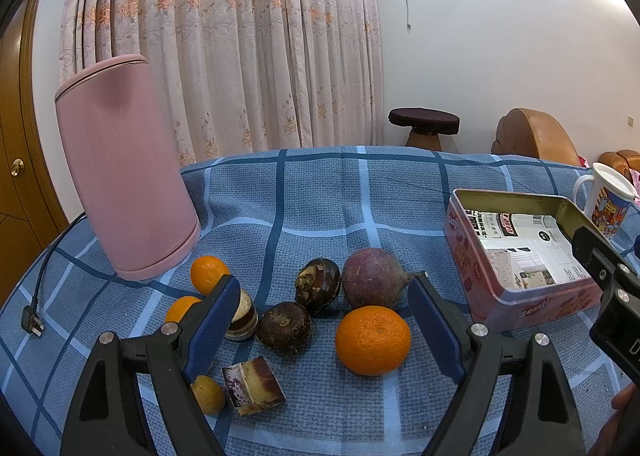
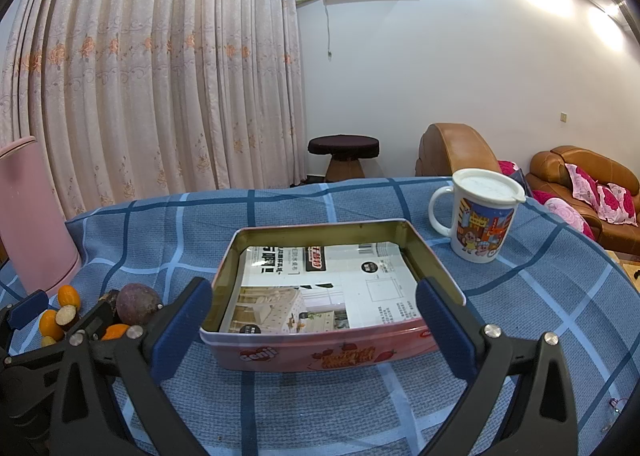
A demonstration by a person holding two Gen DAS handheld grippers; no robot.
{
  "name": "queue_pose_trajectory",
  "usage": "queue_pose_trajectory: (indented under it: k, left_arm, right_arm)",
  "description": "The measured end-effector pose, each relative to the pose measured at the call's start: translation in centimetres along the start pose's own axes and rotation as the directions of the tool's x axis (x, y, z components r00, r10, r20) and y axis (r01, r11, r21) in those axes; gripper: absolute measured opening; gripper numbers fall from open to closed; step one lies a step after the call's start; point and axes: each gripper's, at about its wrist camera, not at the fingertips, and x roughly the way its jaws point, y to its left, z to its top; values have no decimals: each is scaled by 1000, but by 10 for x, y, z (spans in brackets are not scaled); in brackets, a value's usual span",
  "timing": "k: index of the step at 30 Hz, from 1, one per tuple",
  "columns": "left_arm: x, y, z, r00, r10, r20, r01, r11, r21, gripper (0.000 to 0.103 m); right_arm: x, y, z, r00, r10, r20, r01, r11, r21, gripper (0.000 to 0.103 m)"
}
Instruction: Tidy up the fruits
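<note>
Fruit loose on the cloth, tin unfilled; both grippers wide apart and holding nothing.

The large round orange mandarin (image 1: 373, 340) lies on the blue checked tablecloth (image 1: 320, 200) between the fingers of the left gripper (image 1: 320, 320), untouched. At its 12 o'clock sits a purple passion fruit (image 1: 374, 278); at its 9 to 10 o'clock, two dark brown chestnut-like pieces (image 1: 284, 327), cut cane sections and smaller oranges (image 1: 208, 274). The open pink rectangular metal tin (image 2: 320, 350), paper-lined, stands at the mandarin's 2 o'clock, framed by the right gripper (image 2: 316, 328), whose jaws straddle it without apparent contact, though the fisheye makes this uncertain. Judgement: the first pick is in hand. Next, close the left jaws on the mandarin, lift, and carry it right into the tin.
</note>
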Motion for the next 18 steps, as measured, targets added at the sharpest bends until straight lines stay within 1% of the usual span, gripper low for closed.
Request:
queue_pose_trajectory:
  k: [18]
  left_arm:
    - [0, 0, 0, 1000, -1, -1, 1, 1000, 0, 87]
  right_arm:
    - [0, 0, 0, 1000, 5, 5, -5, 1000, 0, 103]
